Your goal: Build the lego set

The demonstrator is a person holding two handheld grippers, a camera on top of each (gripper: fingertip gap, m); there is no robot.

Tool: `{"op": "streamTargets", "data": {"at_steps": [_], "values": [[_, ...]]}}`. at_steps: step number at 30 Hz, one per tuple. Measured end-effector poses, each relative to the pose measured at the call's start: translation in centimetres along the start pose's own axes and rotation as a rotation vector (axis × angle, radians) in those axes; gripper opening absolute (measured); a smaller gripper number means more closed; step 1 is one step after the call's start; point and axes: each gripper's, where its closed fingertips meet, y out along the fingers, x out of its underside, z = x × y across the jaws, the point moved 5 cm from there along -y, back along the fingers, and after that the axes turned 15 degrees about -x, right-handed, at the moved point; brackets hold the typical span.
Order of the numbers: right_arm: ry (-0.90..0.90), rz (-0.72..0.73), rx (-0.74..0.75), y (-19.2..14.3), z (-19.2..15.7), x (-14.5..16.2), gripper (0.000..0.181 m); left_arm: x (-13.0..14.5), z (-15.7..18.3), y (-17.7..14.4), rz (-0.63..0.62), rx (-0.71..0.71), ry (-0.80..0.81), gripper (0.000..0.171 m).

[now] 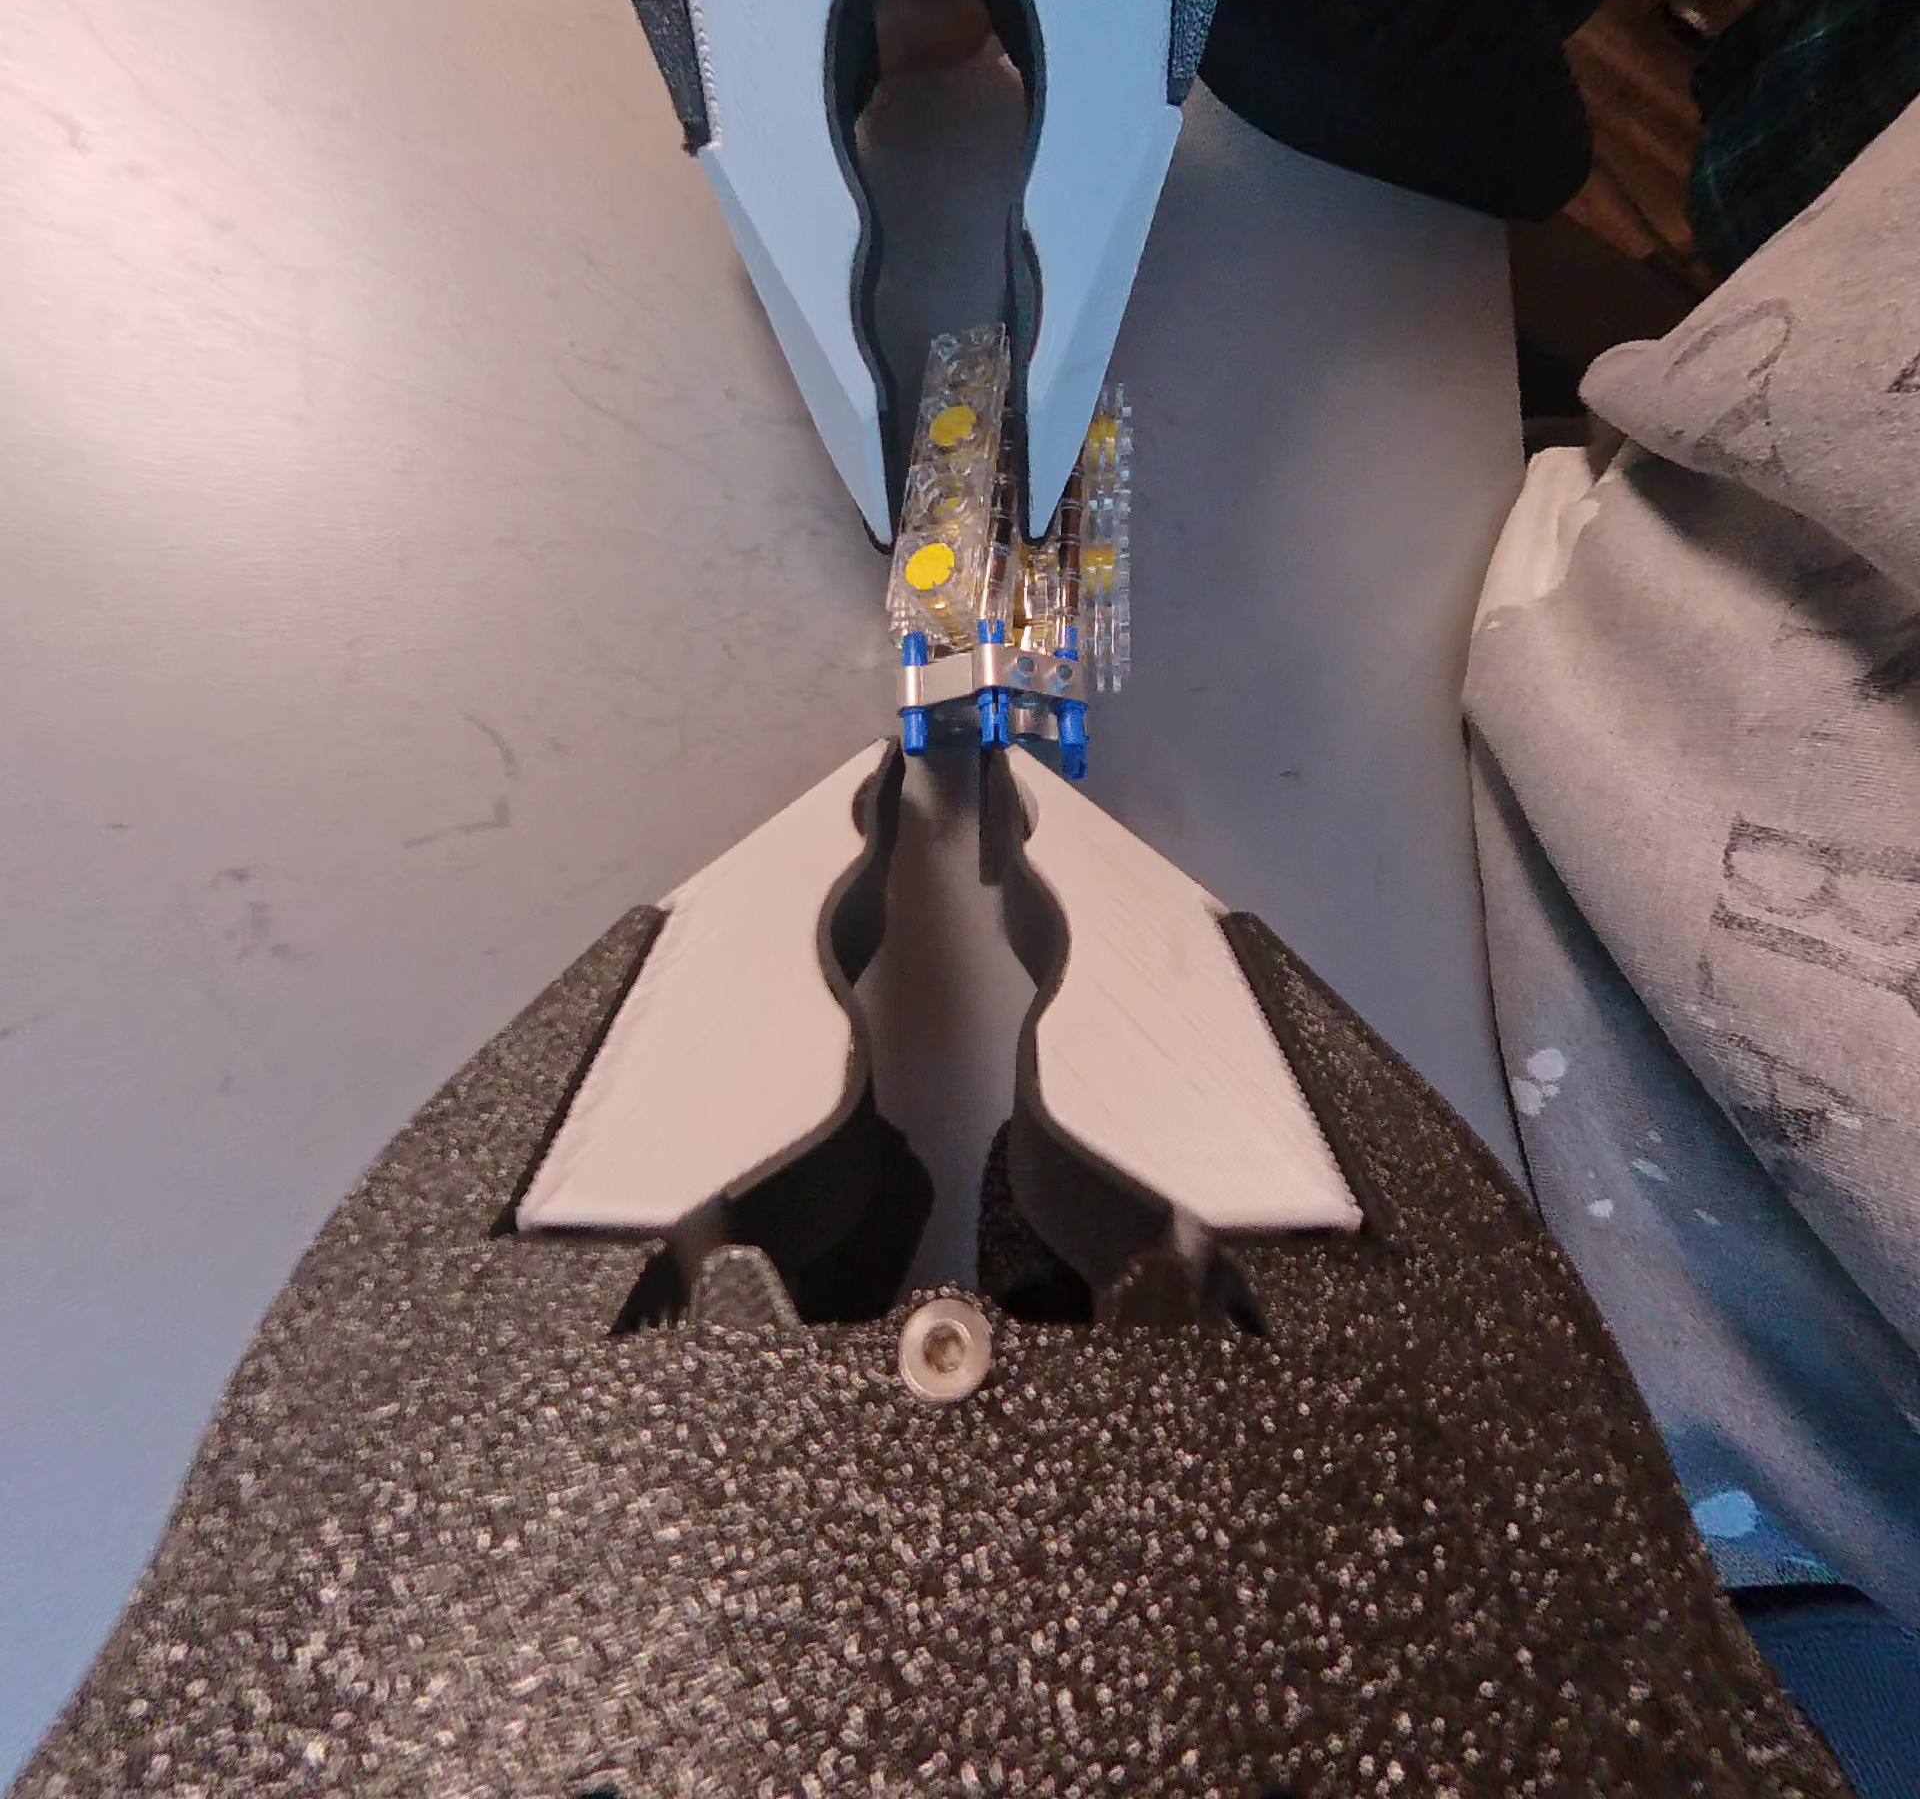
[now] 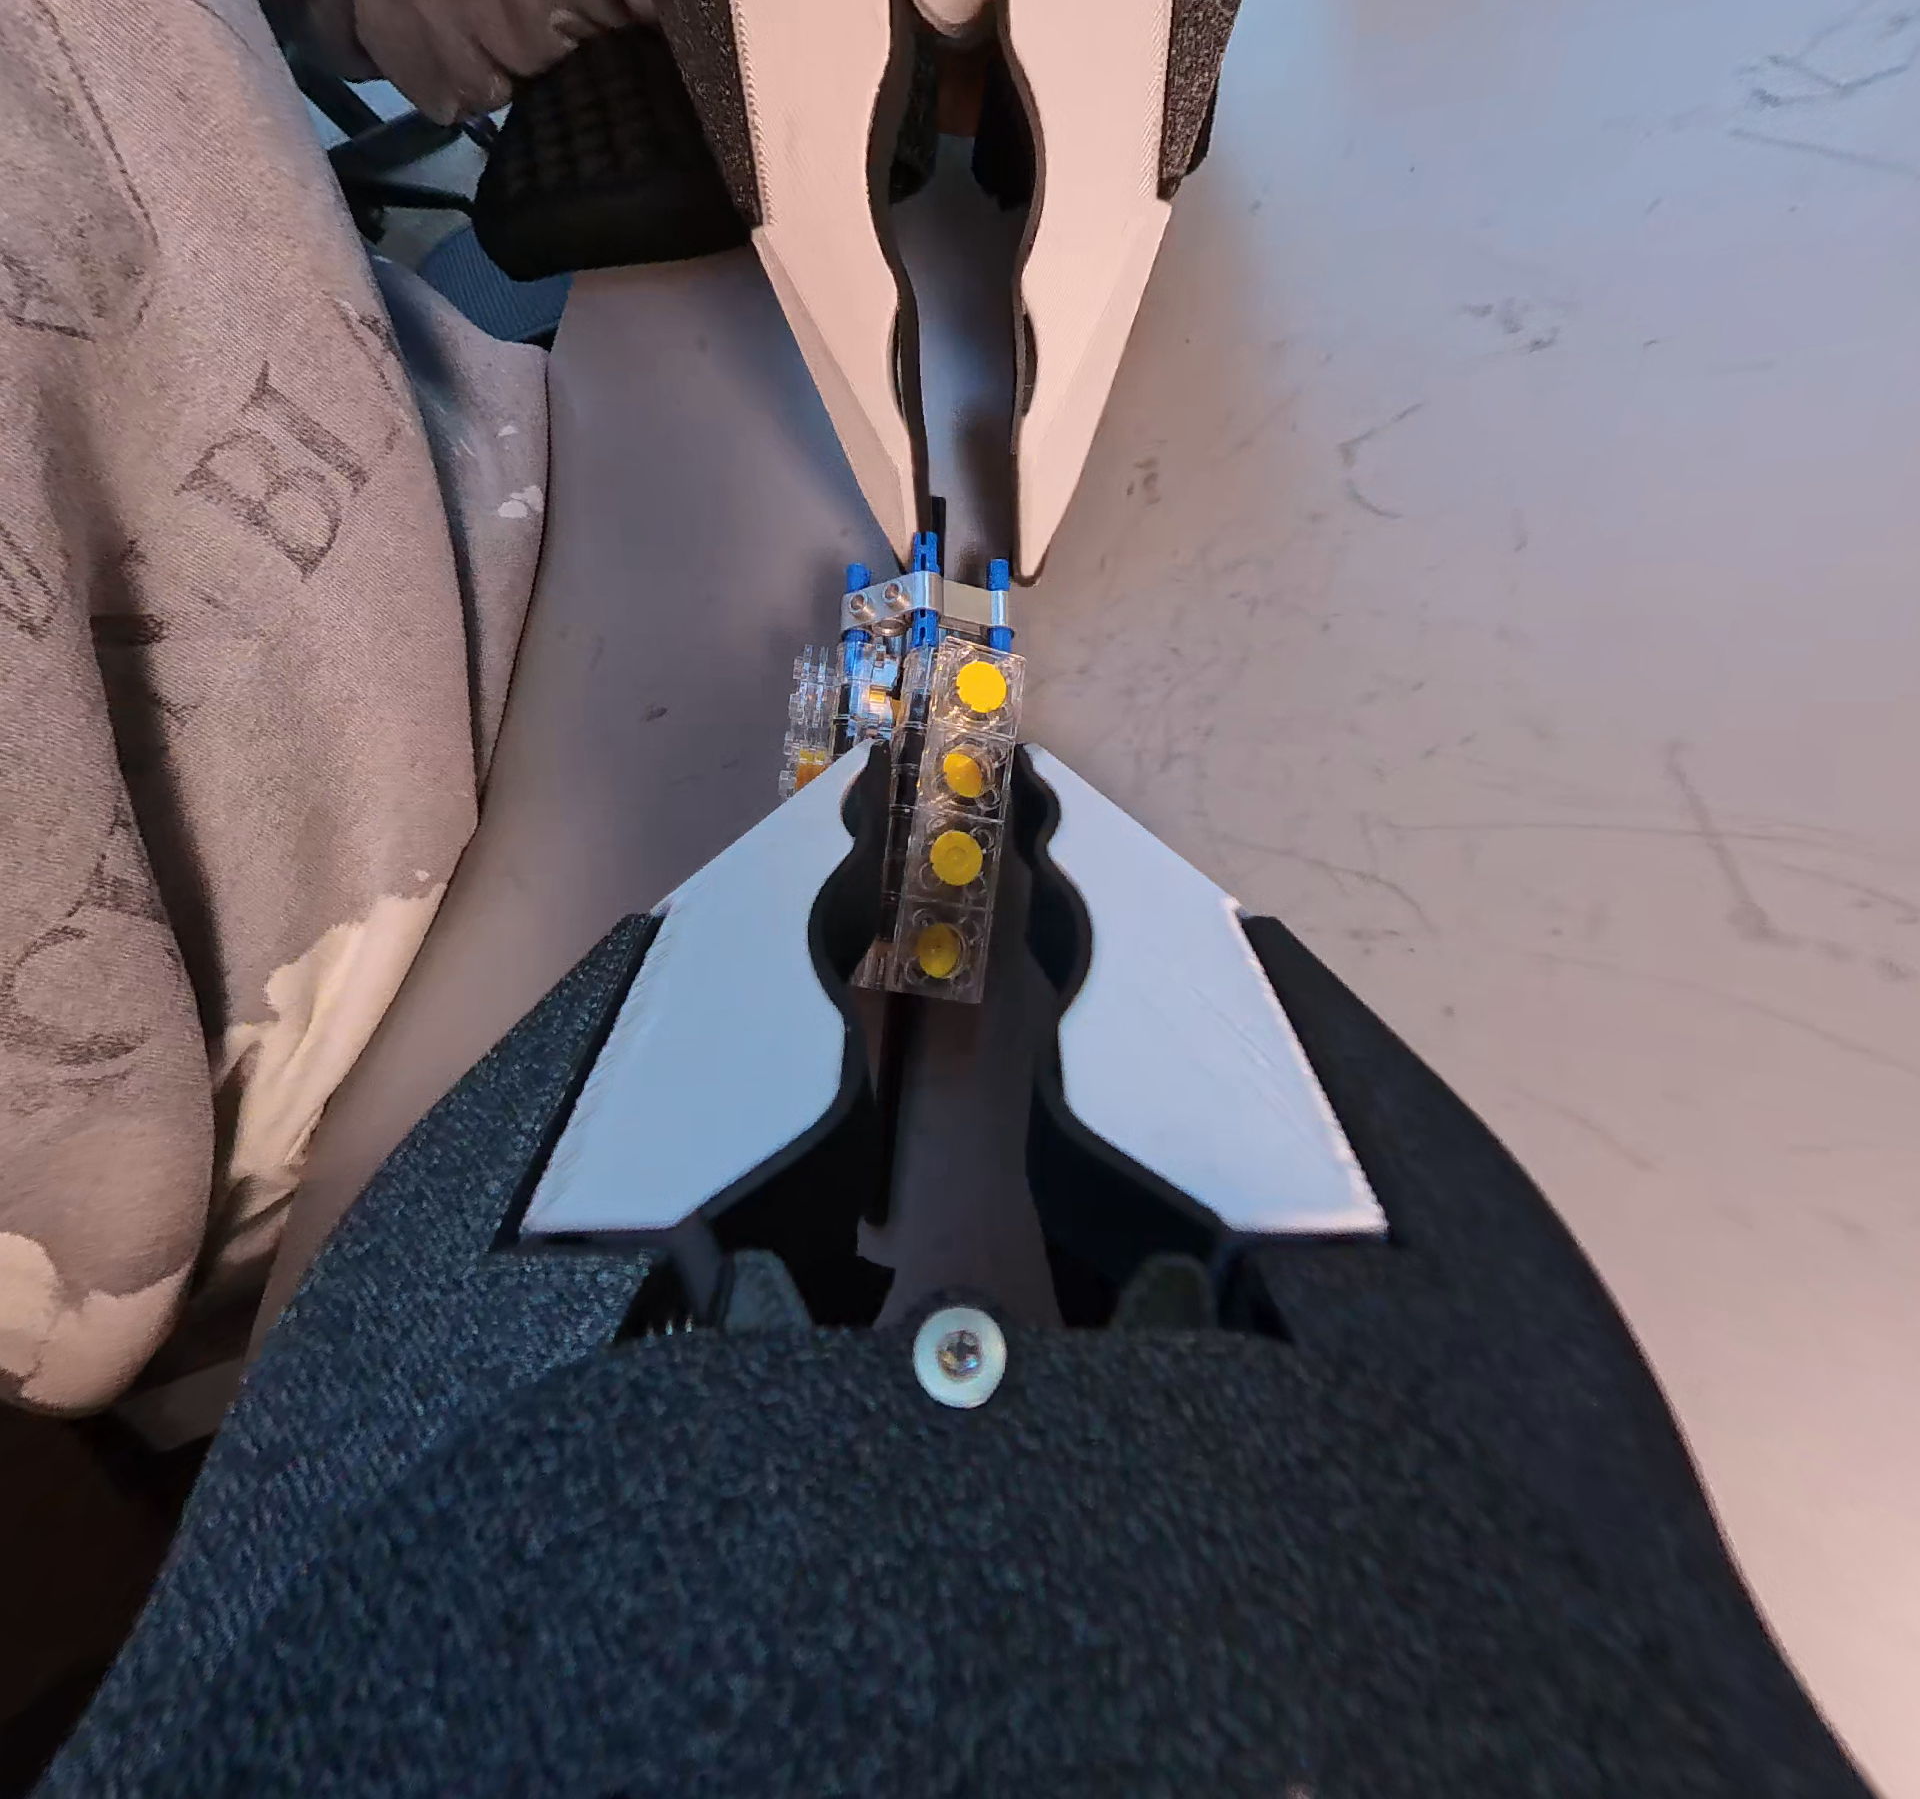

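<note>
— Item? Clear brick assembly [image 2: 940,814], yellow studs, blue pins, held above the pale surface [image 1: 364,502].
— Claws? Right claw [image 2: 940,762] clamped on the clear bar; left claw [image 1: 940,747] nearly closed at the pins, grip unclear.

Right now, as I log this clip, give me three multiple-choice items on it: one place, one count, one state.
1. Where is the clear beam?
A. between the right gripper's fingers
B. on the cloth
C. flat on the table

2. How many yellow studs does its face show?
A. two
B. four
C. six

3. How is the left gripper?
A. wide open, far off
B. closed at the blue-pin end
C. out of view

Key:
1 A: the clear beam sits inside the right gripper.
2 B: four yellow studs line it.
3 B: the left gripper pinches at the blue pins.
</note>
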Motion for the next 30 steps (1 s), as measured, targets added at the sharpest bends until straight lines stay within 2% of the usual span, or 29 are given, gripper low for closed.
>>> {"op": "streamTargets", "data": {"at_steps": [6, 11, 17, 19, 30], "values": [[-0.029, 0.007, -0.035, -0.2, -0.1, 0.1, 0.019, -0.2, 0.2, -0.2, 0.018, 0.051, -0.020, 0.016], [-0.029, 0.001, -0.058, -0.2, -0.2, 0.2, 0.019, -0.9, 0.4, -0.5, 0.051, 0.110, -0.119, 0.029], [-0.039, -0.018, -0.113, 0.1, -0.5, 0.3, 0.018, -0.4, 1.4, 0.6, -0.023, 0.130, -0.064, 0.022], [-0.053, -0.020, -0.157, 0.0, -0.9, 0.3, 0.014, -0.5, 1.7, 0.8, -0.025, 0.141, -0.051, 0.021], [-0.010, -0.044, -0.148, 0.1, -1.0, 0.7, 0.018, -0.7, 1.9, 1.0, -0.014, 0.128, -0.015, 0.016]]}}
